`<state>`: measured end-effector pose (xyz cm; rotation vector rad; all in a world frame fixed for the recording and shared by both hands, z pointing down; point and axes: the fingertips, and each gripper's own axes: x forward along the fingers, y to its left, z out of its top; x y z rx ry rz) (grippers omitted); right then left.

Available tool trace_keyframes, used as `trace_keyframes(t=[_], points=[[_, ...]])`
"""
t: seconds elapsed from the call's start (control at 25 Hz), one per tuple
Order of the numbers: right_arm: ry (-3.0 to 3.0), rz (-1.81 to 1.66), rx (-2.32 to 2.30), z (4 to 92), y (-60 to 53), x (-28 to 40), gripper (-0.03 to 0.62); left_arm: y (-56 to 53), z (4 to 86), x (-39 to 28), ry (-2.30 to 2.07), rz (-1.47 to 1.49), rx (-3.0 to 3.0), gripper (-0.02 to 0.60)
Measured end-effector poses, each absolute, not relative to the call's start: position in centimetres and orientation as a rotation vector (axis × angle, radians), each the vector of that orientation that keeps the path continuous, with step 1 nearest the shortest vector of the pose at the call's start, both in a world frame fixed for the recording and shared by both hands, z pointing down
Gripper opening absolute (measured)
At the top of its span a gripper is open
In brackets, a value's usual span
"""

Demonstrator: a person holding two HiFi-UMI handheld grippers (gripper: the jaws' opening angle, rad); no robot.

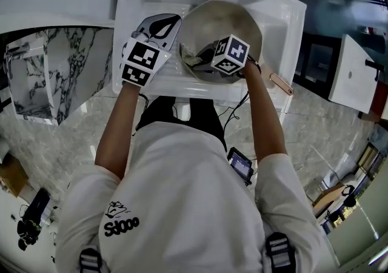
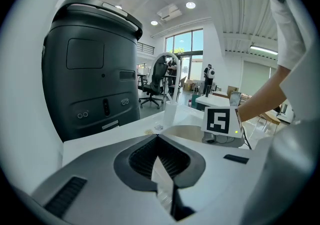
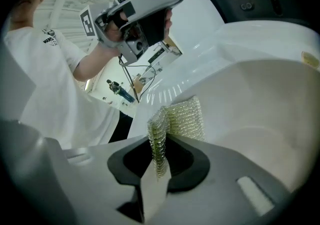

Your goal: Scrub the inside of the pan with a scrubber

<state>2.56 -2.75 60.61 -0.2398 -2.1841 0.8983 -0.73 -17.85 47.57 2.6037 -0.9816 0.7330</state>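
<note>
Since the round, dull-metal pan sits inside the basin of the white sink, with its copper-coloured handle sticking out over the front right rim, the scrubbing step looks to be in hand rather than any fetching or placing. The right gripper reaches down into the pan with its jaws clamped on a pale green, silvery mesh scrubber, which is pinched by one edge so that most of the pad stands free beyond the tips. The free part seems to lie against the pan's pale inner wall on the near left side, though firm contact cannot be confirmed. The left gripper hovers over the sink's left ledge just beside the pan's rim, its jaws closed together with nothing between them, and it touches neither pan nor scrubber. The next move probably calls for pressing the pad flat on the inner surface and sweeping it round the wall and floor. Because nothing holds the pan, it may slide or turn in the basin under that pressure, so the idle left gripper could usefully steady the rim.
</note>
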Motion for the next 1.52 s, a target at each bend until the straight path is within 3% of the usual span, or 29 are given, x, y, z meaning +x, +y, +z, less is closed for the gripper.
trace_keyframes(t=[0.56, 1.52], points=[[-1.960, 1.100, -0.525, 58.5, 1.5, 7.0, 0.078, -17.3, 47.4, -1.2, -1.013, 0.668, 2.552, 0.005], [-1.590, 0.796, -0.413, 60.4, 1.1, 16.7, 0.077, -16.7, 47.5, 0.2, -0.968, 0.687, 2.568, 0.005]])
